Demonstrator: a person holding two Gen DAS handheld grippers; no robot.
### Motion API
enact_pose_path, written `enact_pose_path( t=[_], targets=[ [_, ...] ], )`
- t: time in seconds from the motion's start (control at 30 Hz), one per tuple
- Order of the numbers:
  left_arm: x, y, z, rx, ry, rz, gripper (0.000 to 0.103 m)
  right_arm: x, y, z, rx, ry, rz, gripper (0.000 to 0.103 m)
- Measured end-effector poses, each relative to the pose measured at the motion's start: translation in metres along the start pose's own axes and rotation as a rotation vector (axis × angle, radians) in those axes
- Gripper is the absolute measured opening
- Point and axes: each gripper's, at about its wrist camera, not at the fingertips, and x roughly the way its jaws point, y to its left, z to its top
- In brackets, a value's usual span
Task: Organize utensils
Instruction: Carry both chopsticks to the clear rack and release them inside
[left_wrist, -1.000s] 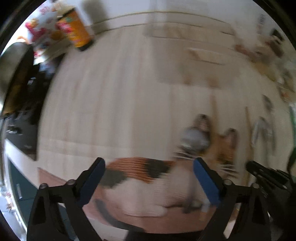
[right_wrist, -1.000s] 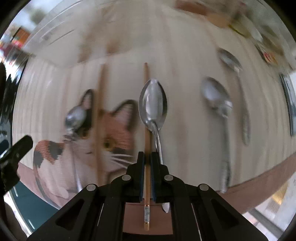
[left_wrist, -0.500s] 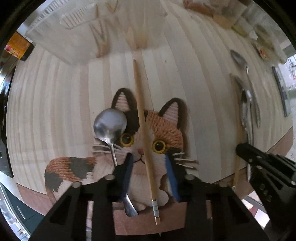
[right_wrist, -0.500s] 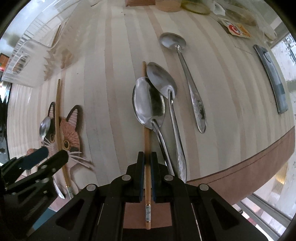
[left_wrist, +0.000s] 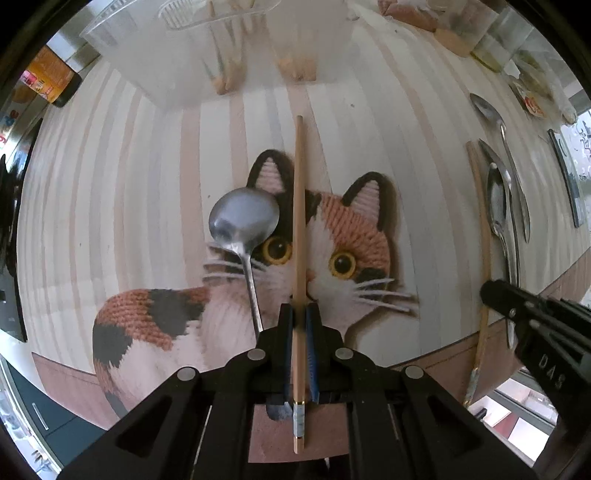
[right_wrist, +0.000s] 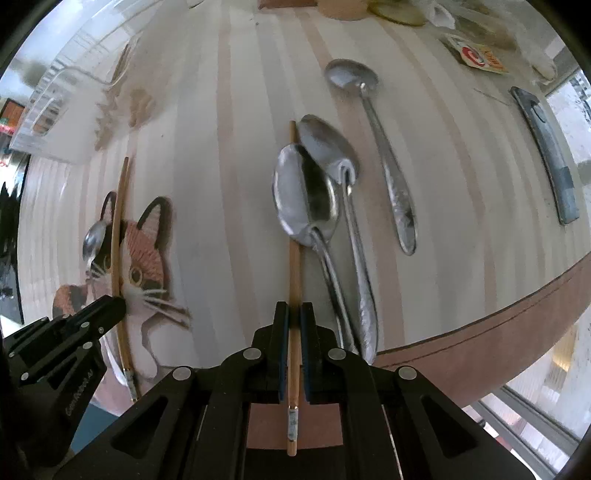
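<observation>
My left gripper (left_wrist: 300, 314) is shut on a wooden chopstick (left_wrist: 298, 221) that lies across a cat-shaped mat (left_wrist: 351, 236). A metal spoon (left_wrist: 242, 225) lies on the mat just left of it. My right gripper (right_wrist: 293, 314) is shut on a second chopstick (right_wrist: 294, 266) lying on the striped wooden table (right_wrist: 221, 184). Three metal spoons lie right of that chopstick: one (right_wrist: 306, 195) overlapping it, one (right_wrist: 332, 155) beside it, one (right_wrist: 373, 110) further right. The right gripper also shows in the left wrist view (left_wrist: 491, 295). The left gripper also shows in the right wrist view (right_wrist: 114, 306).
A clear plastic organizer tray (left_wrist: 221, 44) stands at the far side of the table. An orange can (left_wrist: 51, 79) stands at the far left. A dark flat bar (right_wrist: 546, 155) and packets (right_wrist: 476, 57) lie at the right. The table's front edge (right_wrist: 480, 332) runs close below the grippers.
My left gripper swung over the cat mat and closed on the chopstick lying there. My right gripper has stayed shut on its chopstick, which shifted next to the spoons.
</observation>
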Motion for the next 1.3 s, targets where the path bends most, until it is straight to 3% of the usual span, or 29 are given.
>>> enact_pose_path(
  t=[0.1, 0.2, 0.33, 0.63, 0.87, 1.03, 1.3],
  targets=[
    [0.000, 0.000, 0.000, -0.005, 0.005, -0.003, 0.005, 0.000, 0.005, -0.006, -0.022, 0.027, 0.030, 0.006],
    [0.001, -0.001, 0.001, -0.008, 0.009, -0.003, 0.005, -0.002, 0.012, -0.010, -0.053, 0.021, 0.006, 0.006],
    [-0.009, 0.027, 0.019, -0.033, 0.020, -0.033, 0.011, -0.002, 0.011, -0.012, -0.063, 0.030, -0.001, 0.007],
    [-0.012, 0.034, 0.026, -0.047, 0.028, -0.046, 0.013, 0.006, 0.020, -0.003, -0.075, 0.047, -0.015, 0.007],
    [-0.016, 0.033, 0.022, -0.039, 0.011, -0.020, 0.005, 0.011, 0.028, -0.004, -0.091, 0.041, -0.041, 0.007],
    [-0.044, 0.027, 0.020, -0.019, -0.061, -0.022, 0.005, 0.012, 0.035, -0.012, -0.077, 0.010, -0.030, 0.007],
    [-0.117, 0.019, 0.026, 0.011, -0.214, -0.070, 0.004, -0.050, 0.038, -0.007, -0.067, -0.120, 0.038, 0.007]
  ],
)
